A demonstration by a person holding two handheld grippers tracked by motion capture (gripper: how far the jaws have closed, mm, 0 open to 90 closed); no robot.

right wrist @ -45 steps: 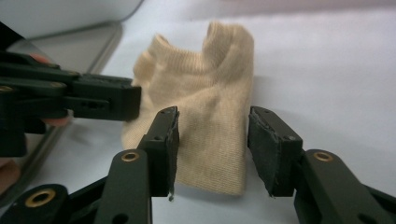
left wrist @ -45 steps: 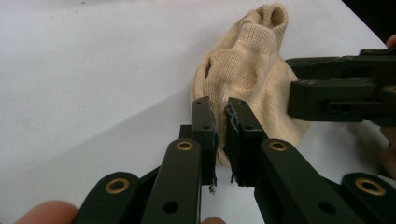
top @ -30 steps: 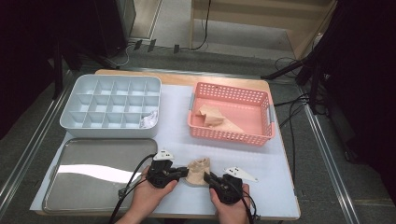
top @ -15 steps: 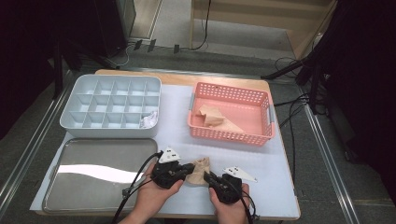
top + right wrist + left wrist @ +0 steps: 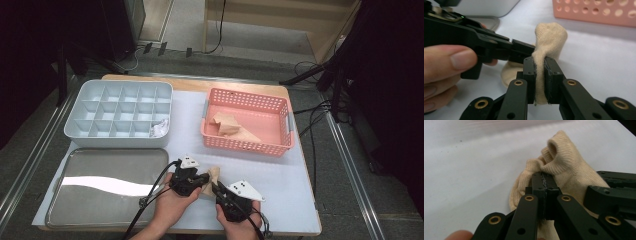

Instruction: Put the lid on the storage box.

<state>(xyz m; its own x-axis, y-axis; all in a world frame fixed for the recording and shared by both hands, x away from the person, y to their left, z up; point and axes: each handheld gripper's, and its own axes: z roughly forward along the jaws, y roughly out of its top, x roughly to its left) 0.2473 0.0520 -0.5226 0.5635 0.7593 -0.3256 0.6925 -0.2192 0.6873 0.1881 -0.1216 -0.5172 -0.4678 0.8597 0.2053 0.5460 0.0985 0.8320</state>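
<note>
A beige sock (image 5: 213, 174) sits bunched near the table's front edge, between my two grippers. My left gripper (image 5: 204, 179) comes in from the left, and its jaws are shut on a fold of the sock (image 5: 564, 167), pinched at the left gripper's tips (image 5: 544, 176). My right gripper (image 5: 217, 188) reaches in from the lower right. Its jaws clamp a band of the sock (image 5: 549, 35) that runs down between the right gripper's pads (image 5: 541, 62). The sock's rounded end stands up above both jaws. The left gripper (image 5: 522, 51) touches the sock from the side in the right gripper view.
A pink basket (image 5: 245, 146) behind holds more beige socks (image 5: 227, 124). A grey compartment tray (image 5: 120, 95) at the back left has a white item (image 5: 159, 128) in one cell. A metal tray (image 5: 105, 185) lies left of my hands. White mat spreads to the right.
The sock lay flatter between the grippers; now it is bunched and raised. My left gripper has shifted right toward the right one, which has lifted slightly.
</note>
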